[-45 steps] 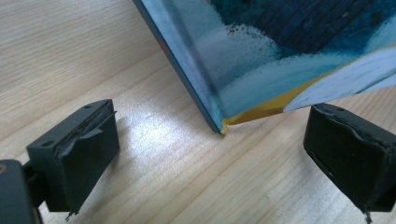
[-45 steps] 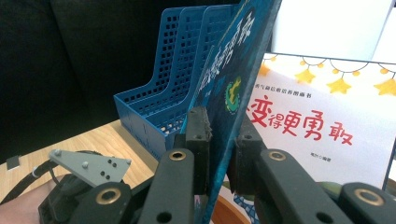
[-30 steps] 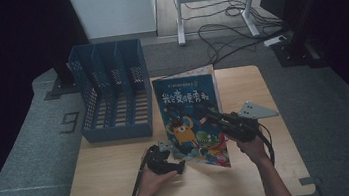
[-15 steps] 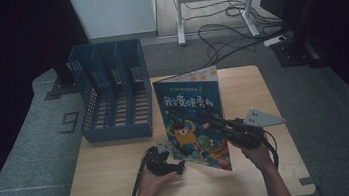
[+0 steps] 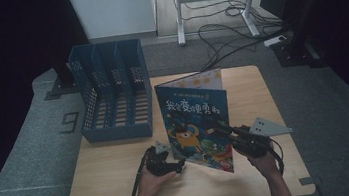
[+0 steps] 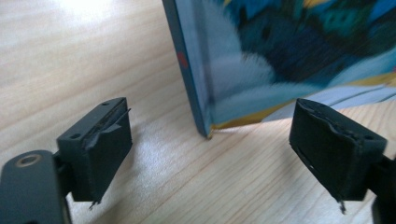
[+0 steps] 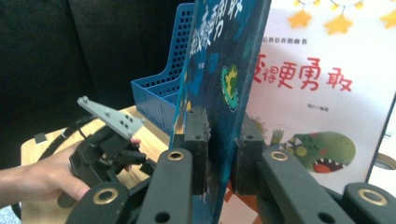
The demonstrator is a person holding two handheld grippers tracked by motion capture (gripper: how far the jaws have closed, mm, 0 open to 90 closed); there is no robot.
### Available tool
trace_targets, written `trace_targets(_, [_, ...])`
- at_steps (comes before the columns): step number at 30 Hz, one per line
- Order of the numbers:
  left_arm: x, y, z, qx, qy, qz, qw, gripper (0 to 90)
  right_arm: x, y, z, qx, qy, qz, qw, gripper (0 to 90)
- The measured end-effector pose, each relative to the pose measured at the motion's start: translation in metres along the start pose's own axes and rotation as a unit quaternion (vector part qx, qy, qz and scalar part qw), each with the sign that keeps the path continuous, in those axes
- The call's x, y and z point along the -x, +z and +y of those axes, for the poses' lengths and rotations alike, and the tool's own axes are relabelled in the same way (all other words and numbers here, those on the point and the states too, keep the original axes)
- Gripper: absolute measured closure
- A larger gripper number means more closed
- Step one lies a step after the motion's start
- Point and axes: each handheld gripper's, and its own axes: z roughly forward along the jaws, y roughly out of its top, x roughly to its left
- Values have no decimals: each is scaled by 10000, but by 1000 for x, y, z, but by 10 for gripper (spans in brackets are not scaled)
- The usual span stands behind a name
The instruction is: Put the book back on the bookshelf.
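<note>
Picture book held up on the counter, one set of tongs biting, one spread.

The colourful hardcover picture book (image 5: 195,120) is stood on the pale wooden counter (image 5: 118,185), its front cover pinched by the right tongs (image 7: 219,140). The left tongs (image 6: 210,149) are spread around its bottom corner, untouching, having just been narrowing. A blue plastic slotted file rack (image 5: 112,98) is seen beside it.

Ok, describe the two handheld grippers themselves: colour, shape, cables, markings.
Both are black. The left gripper has two blocky jaws with worn, frayed pads and a black cable trailing back. The right gripper has flat arms with brass-ringed holes, ridged pads and a grey three-cornered plate dotted with holes.
</note>
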Motion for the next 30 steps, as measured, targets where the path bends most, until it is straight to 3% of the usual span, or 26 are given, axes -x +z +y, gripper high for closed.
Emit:
trace_targets(9, [0, -14, 6, 600, -56, -185, 9980, 170, -1, -10, -11, -71, -78, -142, 9998, 747])
trace_targets(20, [3, -19, 10, 759, 87, -221, 9968, 174, 2, -12, -21, -157, -53, -176, 9997, 735])
trace_targets(23, [1, -25, 14, 902, 143, -369, 9951, 174, 3, -14, -25, -196, -42, -196, 9996, 755])
trace_targets(24, [0, -27, 17, 955, 198, -447, 9942, 173, 3, -14, -25, -184, -36, -175, 9997, 771])
trace_targets(27, [-2, -29, 22, 1012, 205, -499, 9934, 173, 3, -15, -25, -45, 36, 307, 9995, 829])
trace_targets(30, [-2, -29, 27, 1058, 195, -505, 9929, 173, 1, -16, -24, -79, -45, 457, 9989, 839])
